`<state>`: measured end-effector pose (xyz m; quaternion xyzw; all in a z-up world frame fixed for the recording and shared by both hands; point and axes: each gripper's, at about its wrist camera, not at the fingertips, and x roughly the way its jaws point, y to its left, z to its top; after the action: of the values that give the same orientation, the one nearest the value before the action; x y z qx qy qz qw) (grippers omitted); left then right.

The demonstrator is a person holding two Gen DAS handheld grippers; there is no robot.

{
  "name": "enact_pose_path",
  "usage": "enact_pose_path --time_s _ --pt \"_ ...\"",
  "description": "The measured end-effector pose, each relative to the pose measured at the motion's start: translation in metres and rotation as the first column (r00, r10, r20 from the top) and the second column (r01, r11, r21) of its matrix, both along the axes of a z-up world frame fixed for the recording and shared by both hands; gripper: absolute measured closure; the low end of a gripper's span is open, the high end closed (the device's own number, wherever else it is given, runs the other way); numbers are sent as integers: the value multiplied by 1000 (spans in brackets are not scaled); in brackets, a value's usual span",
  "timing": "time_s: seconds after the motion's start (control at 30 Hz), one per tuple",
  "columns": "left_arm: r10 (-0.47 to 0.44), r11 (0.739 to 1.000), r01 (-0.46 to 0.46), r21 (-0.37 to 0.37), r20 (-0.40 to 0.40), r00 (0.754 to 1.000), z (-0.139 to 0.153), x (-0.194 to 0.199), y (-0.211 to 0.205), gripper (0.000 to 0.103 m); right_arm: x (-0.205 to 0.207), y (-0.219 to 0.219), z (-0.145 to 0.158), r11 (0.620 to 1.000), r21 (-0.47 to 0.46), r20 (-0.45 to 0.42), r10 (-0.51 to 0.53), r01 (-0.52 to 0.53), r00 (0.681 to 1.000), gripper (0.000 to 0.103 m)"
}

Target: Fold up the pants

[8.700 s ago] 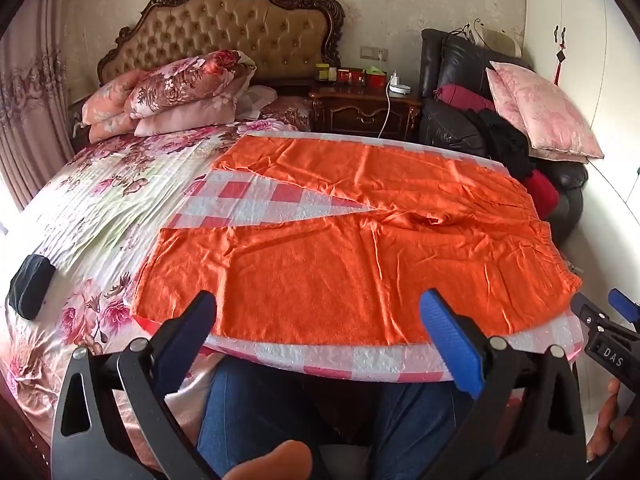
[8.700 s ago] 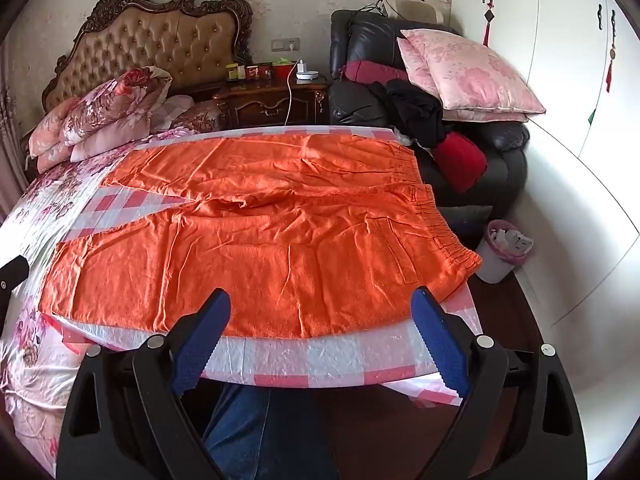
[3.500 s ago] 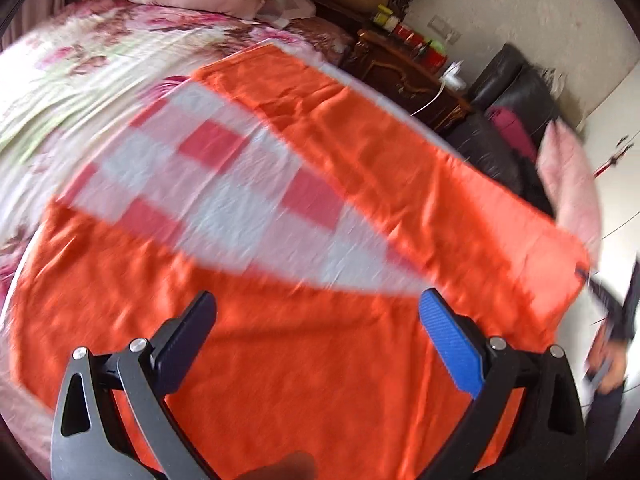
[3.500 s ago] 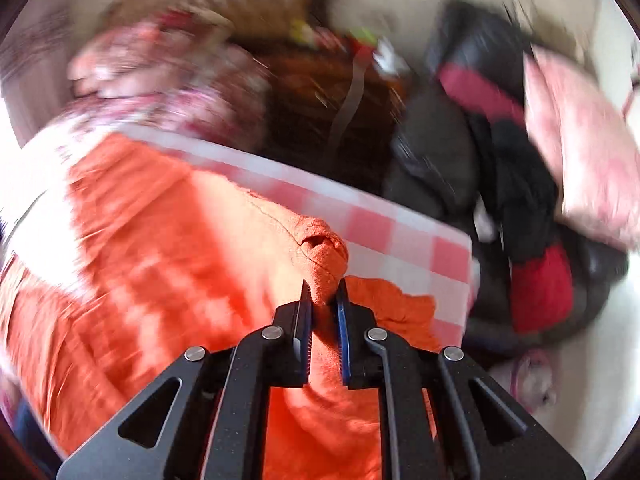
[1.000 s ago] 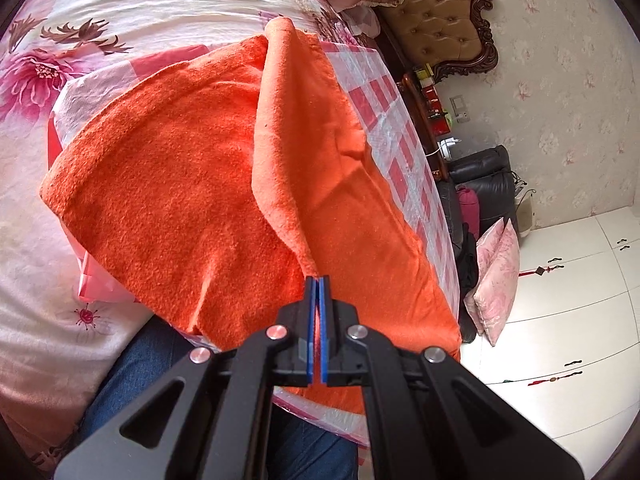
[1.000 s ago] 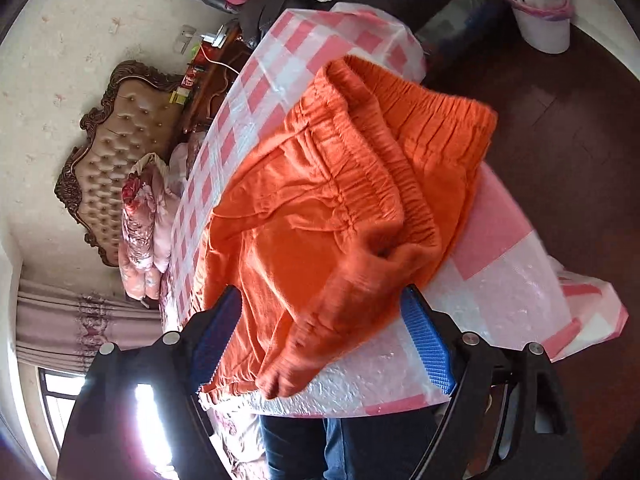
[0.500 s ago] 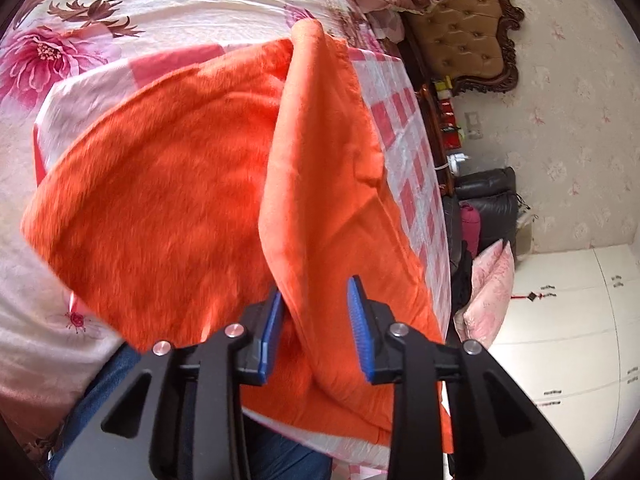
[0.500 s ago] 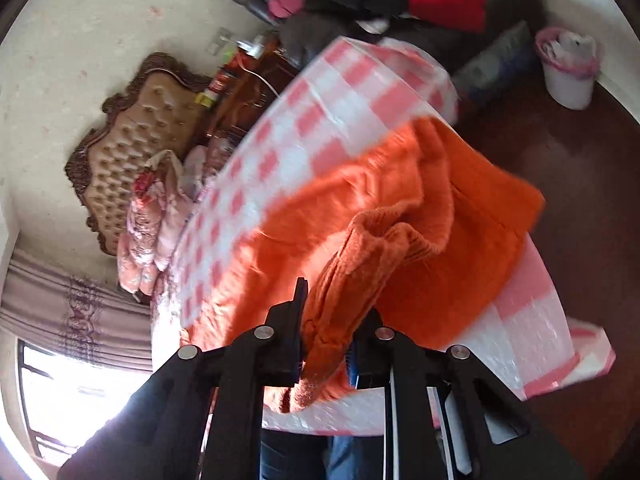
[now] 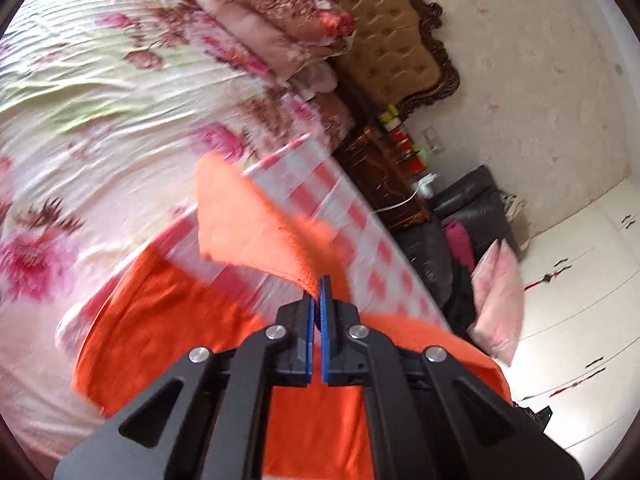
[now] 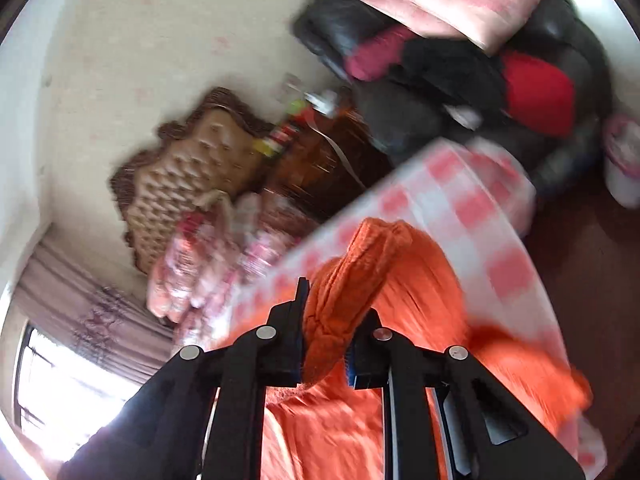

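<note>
The orange pants [image 9: 160,320] lie on a pink-and-white checked cloth [image 9: 360,216] on the bed. My left gripper [image 9: 316,292] is shut on the hem edge of one leg. That leg end [image 9: 244,224] hangs lifted above the cloth, blurred by motion. In the right wrist view my right gripper [image 10: 330,312] is shut on a bunched roll of the elastic waistband [image 10: 372,256]. The rest of the pants [image 10: 424,300] trails down onto the checked cloth [image 10: 480,208]. Neither gripper shows in the other's view.
A floral bedsheet [image 9: 80,100] spreads to the left, with stacked pillows [image 9: 272,20] and a tufted headboard [image 9: 388,40] beyond. A dark nightstand [image 9: 380,168], a black armchair [image 9: 460,232] piled with clothes and a pink cushion [image 9: 496,292] stand at the far side. A waste bin [image 10: 624,160] sits on the floor.
My left gripper opened briefly, shut again on the leg hem and rose, lifting that leg end. My right gripper went from open to shut on the waistband and rose with it.
</note>
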<state>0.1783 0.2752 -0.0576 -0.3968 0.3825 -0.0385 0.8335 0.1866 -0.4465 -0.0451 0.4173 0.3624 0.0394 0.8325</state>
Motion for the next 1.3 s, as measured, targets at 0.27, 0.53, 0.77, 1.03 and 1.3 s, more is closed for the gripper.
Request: enact_pose_path --time_s 0.27,0.53,0.77,1.03,1.3 --pt "17 1000 -21 -17 -211 977 -130 -93 -17 101 -78 -32 -134 990 13 -299 -128 138 946 87" --pt "131 977 -155 -149 -159 979 -141 -81 31 78 -84 -22 -125 954 -264 -333 -226 139 915 88" --pt "143 989 -145 -6 -127 981 -106 -67 40 102 -113 -10 -131 910 -387 -366 -298 147 881 88" --pt "171 984 -156 85 -212 962 -130 -118 18 102 -108 -5 -128 897 -424 -380 -300 124 875 87" --pt "203 972 -168 166 -225 953 -127 -119 29 76 -110 -4 -125 902 -414 -380 -295 124 877 87"
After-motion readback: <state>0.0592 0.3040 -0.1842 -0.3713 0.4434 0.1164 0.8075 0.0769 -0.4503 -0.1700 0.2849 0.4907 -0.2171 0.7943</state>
